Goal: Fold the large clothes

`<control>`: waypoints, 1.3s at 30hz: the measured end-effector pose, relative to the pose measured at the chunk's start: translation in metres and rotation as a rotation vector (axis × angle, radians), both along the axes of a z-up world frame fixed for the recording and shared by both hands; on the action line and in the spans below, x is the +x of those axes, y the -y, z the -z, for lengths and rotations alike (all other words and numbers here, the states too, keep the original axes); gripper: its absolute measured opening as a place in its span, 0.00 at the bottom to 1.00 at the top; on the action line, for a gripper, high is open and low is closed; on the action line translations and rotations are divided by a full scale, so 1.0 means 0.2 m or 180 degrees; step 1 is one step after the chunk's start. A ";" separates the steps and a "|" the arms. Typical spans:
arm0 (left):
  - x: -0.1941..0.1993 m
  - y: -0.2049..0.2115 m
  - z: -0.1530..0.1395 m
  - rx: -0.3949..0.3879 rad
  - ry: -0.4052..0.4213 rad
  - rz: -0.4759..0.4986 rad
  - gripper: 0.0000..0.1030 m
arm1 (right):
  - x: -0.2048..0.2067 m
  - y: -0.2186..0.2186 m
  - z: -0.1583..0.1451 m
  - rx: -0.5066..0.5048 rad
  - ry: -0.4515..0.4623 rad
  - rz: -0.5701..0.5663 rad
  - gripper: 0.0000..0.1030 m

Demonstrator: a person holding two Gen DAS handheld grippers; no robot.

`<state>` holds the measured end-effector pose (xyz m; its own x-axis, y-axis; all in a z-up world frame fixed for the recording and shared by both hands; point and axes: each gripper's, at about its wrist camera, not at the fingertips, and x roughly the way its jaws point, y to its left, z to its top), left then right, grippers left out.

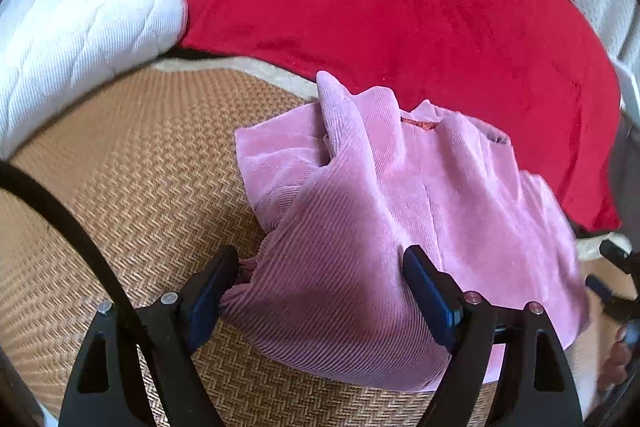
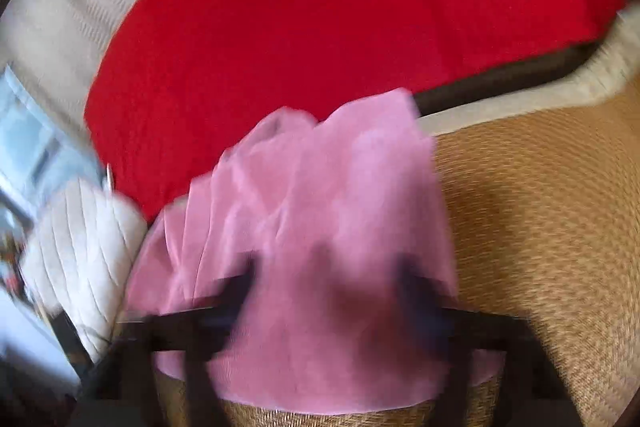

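Note:
A pink corduroy garment (image 1: 384, 211) lies bunched and partly folded on a woven straw mat (image 1: 132, 187), its far edge against a red blanket. My left gripper (image 1: 320, 267) stands open low over the garment's near end. A gathered cuff sits beside its left fingertip (image 1: 222, 267), and fabric fills the gap between the jaws. In the blurred right wrist view, my right gripper (image 2: 326, 287) is open too, its dark fingers wide apart just above the same pink garment (image 2: 320, 211). Nothing is pinched by either one.
A red blanket (image 1: 400, 7) covers the surface behind the mat. A white quilted cover (image 1: 80, 27) lies at the left. A black cable (image 1: 60, 215) curves across the left wrist view. A person's fingers and black gripper parts (image 1: 616, 279) show at the right edge.

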<state>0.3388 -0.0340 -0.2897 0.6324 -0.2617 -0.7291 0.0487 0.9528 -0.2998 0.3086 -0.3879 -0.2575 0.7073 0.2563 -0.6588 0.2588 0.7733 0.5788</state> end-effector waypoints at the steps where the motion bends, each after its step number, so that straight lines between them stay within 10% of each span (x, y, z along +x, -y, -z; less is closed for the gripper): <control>1: 0.00 -0.01 0.00 -0.0083 -0.0030 0.0001 0.84 | -0.03 0.04 0.00 0.0088 0.0054 0.0113 0.84; 15: 0.02 -0.07 0.02 -0.0628 0.0044 0.0061 0.85 | -0.02 0.20 0.26 0.0755 -0.0316 -0.0033 0.74; 17: 0.05 -0.07 0.03 -0.0659 -0.0006 0.0047 0.85 | 0.01 0.10 0.26 0.0498 -0.0355 -0.0157 0.72; 20: 0.08 -0.07 0.07 -0.0741 -0.0110 0.0079 0.85 | 0.05 -0.02 0.25 0.0013 -0.0473 -0.0333 0.39; 22: 0.09 -0.06 0.07 -0.0641 -0.0085 0.0077 0.50 | 0.03 -0.06 0.24 -0.0142 -0.0446 -0.0339 0.31; 28: 0.07 -0.10 0.02 -0.0580 -0.0033 0.0132 0.32 | -0.02 -0.29 0.15 -0.0764 -0.0413 -0.0439 0.21; 36: -0.07 -0.28 -0.01 -0.0775 -0.0230 0.0374 0.32 | -0.31 -0.42 0.08 -0.0679 -0.0178 -0.0394 0.19; 39: -0.09 -0.32 0.04 -0.0819 -0.0325 0.0451 0.48 | -0.39 -0.42 0.11 -0.0536 -0.0202 -0.0400 0.22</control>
<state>0.3218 0.0308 -0.2976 0.5033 -0.5263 -0.6853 0.1330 0.8308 -0.5404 0.2304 -0.3038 -0.2798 0.6326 0.2224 -0.7419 0.1861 0.8862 0.4243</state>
